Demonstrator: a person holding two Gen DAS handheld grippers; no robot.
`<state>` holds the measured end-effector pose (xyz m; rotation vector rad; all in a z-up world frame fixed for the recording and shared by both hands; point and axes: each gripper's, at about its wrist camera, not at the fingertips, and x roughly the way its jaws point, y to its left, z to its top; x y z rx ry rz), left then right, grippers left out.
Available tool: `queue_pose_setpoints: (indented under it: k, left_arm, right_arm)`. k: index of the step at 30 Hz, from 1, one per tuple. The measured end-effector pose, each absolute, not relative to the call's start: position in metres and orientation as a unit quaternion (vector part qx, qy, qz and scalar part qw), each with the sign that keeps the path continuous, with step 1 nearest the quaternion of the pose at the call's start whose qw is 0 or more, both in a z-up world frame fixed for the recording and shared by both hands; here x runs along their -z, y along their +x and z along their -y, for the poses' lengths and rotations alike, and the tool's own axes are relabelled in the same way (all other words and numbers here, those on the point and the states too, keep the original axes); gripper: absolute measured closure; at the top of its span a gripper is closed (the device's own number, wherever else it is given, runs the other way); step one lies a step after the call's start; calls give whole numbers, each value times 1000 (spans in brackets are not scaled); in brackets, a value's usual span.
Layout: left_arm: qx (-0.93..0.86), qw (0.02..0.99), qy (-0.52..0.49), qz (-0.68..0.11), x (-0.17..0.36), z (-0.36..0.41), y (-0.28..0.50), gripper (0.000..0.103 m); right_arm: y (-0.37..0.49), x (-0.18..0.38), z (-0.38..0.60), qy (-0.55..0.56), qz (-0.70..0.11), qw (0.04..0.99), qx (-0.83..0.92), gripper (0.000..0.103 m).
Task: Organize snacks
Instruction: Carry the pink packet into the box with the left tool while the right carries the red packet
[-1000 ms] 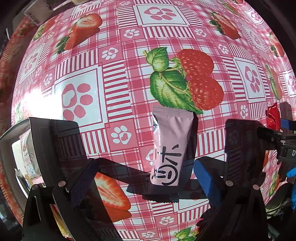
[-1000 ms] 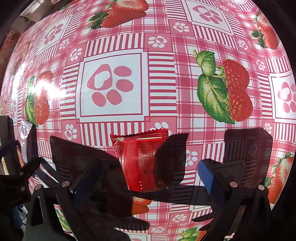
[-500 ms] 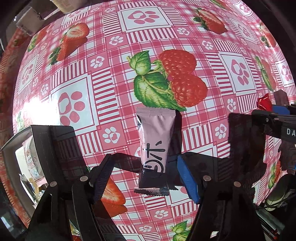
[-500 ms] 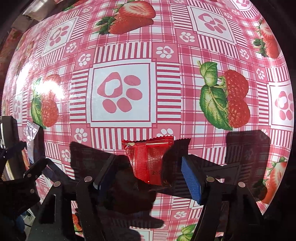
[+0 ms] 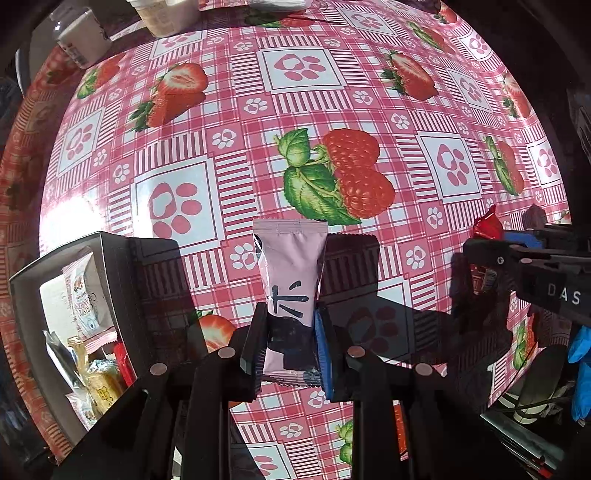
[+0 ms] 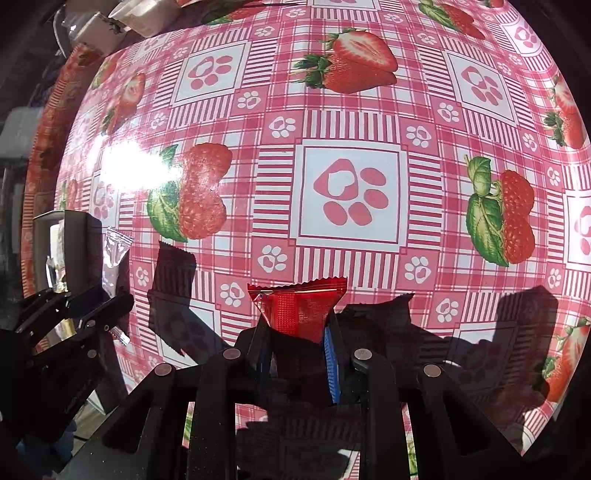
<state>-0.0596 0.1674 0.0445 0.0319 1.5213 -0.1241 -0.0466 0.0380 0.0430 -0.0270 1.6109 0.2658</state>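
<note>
The left tool (image 5: pixel 291 341) was closing, its pads pressed on the lower part of a pale pink snack packet (image 5: pixel 290 273) held above the counter (image 5: pixel 236 110). The right tool (image 6: pixel 297 349) gripped a red snack packet (image 6: pixel 297 308) by its lower end, likewise over the strawberry-print cloth. Left of the pink packet stood a dark box (image 5: pixel 118 266) with other wrapped snacks inside.

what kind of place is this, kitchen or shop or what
Probably a home dining or kitchen table: a glossy fruit-print tablecloth, a dark box already holding wrapped snacks, and white containers at the far edge.
</note>
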Motion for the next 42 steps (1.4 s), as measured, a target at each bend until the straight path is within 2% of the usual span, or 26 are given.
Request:
queue_pose_setpoints:
  k: [12, 28, 42]
  left_arm:
    - [20, 748, -37, -662, -83, -232, -94, 77]
    - [-73, 755, -94, -645, -92, -341, -168, 77]
    - [-105, 749, -118, -643, -83, -383, -183, 77]
  right_arm:
    - [-70, -67, -148, -48, -707, 675, -206, 77]
    - [-116, -69, -263, -127, -693, 643, -299, 77]
    - [-123, -78, -338, -159, -678, 630, -343, 77]
